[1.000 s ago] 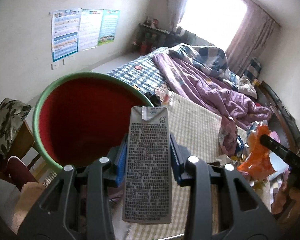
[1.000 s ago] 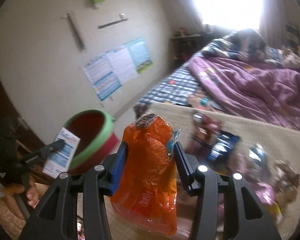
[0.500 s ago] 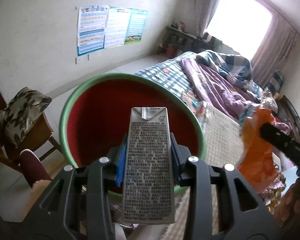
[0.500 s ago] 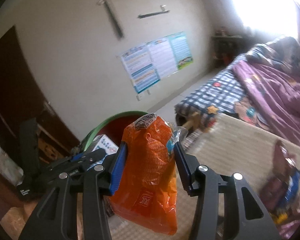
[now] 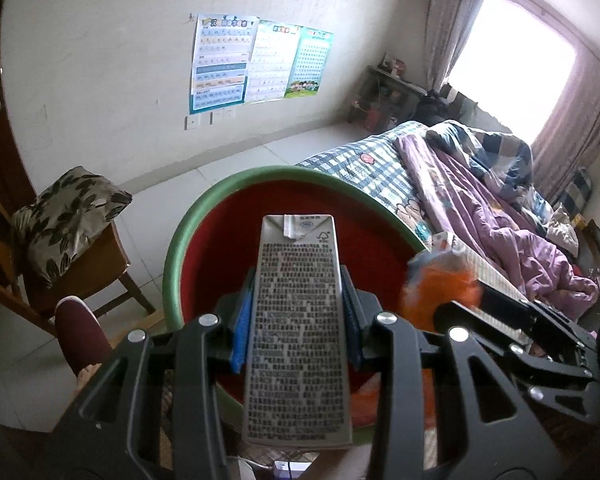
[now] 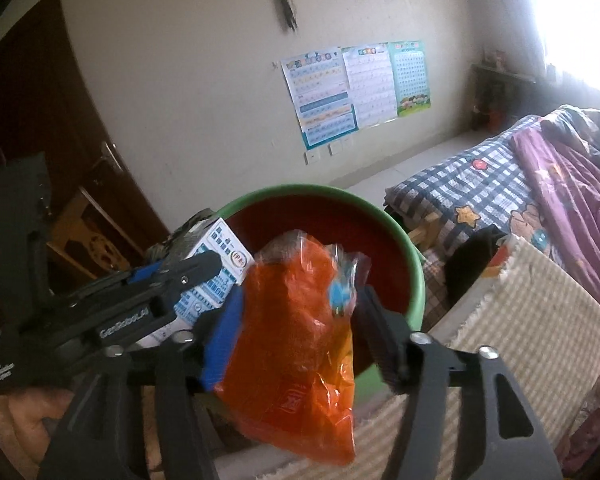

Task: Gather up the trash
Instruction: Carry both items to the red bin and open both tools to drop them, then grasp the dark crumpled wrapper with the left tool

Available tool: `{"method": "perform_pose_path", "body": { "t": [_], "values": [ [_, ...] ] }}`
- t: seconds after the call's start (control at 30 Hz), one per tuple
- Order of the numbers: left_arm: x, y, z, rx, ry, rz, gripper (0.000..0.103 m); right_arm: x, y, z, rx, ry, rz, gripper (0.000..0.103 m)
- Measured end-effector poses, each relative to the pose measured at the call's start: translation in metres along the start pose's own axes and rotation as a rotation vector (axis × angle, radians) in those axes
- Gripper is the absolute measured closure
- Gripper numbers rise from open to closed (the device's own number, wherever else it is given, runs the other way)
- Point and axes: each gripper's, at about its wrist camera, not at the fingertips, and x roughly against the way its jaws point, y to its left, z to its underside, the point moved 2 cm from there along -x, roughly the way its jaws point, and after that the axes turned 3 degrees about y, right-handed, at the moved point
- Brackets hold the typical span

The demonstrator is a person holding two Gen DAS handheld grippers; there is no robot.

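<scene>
The carton [image 5: 298, 332] sits clamped upright between the blue pads of the left gripper [image 5: 296, 320], its printed grey side toward the camera and its top end out over the red inside of the bin [image 5: 220, 208], whose green rim curves around behind it. From the right wrist view the same carton [image 6: 216, 264] shows its white and blue face, held over the near left part of the bin's rim [image 6: 414, 276]. The orange bag [image 6: 300, 332] hangs between the fingers of the right gripper [image 6: 300, 320], whose jaws are opening; the left pad [image 6: 224, 336] lies against the bag while a gap shows at the right finger, though blur makes that side hard to read. The bag's top reaches over the bin's mouth, and its lower end droops below the fingers. In the left wrist view the bag [image 5: 440, 292] is an orange smear at the bin's right edge. A bed [image 6: 540, 184] with a purple quilt lies to the right, posters [image 5: 256, 66] hang on the wall, and a chair [image 5: 72, 248] with a leaf-print cushion stands left of the bin.
</scene>
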Motion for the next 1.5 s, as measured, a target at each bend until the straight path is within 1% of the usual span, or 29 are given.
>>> {"method": "perform_pose_path", "body": {
  "t": [0.03,0.27,0.37,0.67,0.73,0.8,1.03,1.2,1.27,1.3,1.37,1.5],
  "values": [
    [-0.001,-0.001,0.0,-0.002,0.001,0.001,0.067,0.0,0.0,0.0,-0.005,-0.005,-0.001,0.032],
    [-0.004,-0.01,0.003,-0.036,0.015,0.022,0.067,0.015,-0.016,0.009,-0.074,-0.01,-0.006,0.032],
    [-0.004,-0.015,0.006,-0.06,0.019,0.028,0.067,0.029,-0.021,0.019,-0.108,-0.015,0.009,0.031],
    [-0.017,-0.019,0.013,-0.101,0.067,0.044,0.067,0.064,-0.045,0.052,-0.21,-0.019,0.037,0.031],
    [-0.017,-0.021,0.014,-0.107,0.07,0.038,0.062,0.072,-0.049,0.056,-0.231,-0.026,0.043,0.03],
    [-0.015,-0.021,0.015,-0.103,0.064,0.03,0.046,0.078,-0.054,0.057,-0.25,-0.035,0.049,0.03],
    [-0.007,-0.019,0.014,-0.084,0.047,0.018,0.045,0.101,-0.071,0.072,-0.295,-0.055,0.088,0.029],
    [0.007,-0.029,0.017,-0.112,0.024,0.013,0.045,0.12,-0.085,0.08,-0.299,-0.07,0.143,0.029],
    [0.014,-0.035,0.017,-0.121,0.016,0.024,0.044,0.13,-0.093,0.084,-0.307,-0.078,0.169,0.029],
    [0.018,-0.039,0.019,-0.125,0.011,0.035,0.042,0.134,-0.097,0.086,-0.312,-0.081,0.178,0.029],
    [0.026,-0.051,0.023,-0.136,0.005,0.065,0.042,0.146,-0.107,0.091,-0.328,-0.094,0.209,0.029],
    [0.033,-0.072,0.034,-0.167,0.023,0.122,0.041,0.165,-0.128,0.103,-0.365,-0.114,0.265,0.028]
  ]
}}
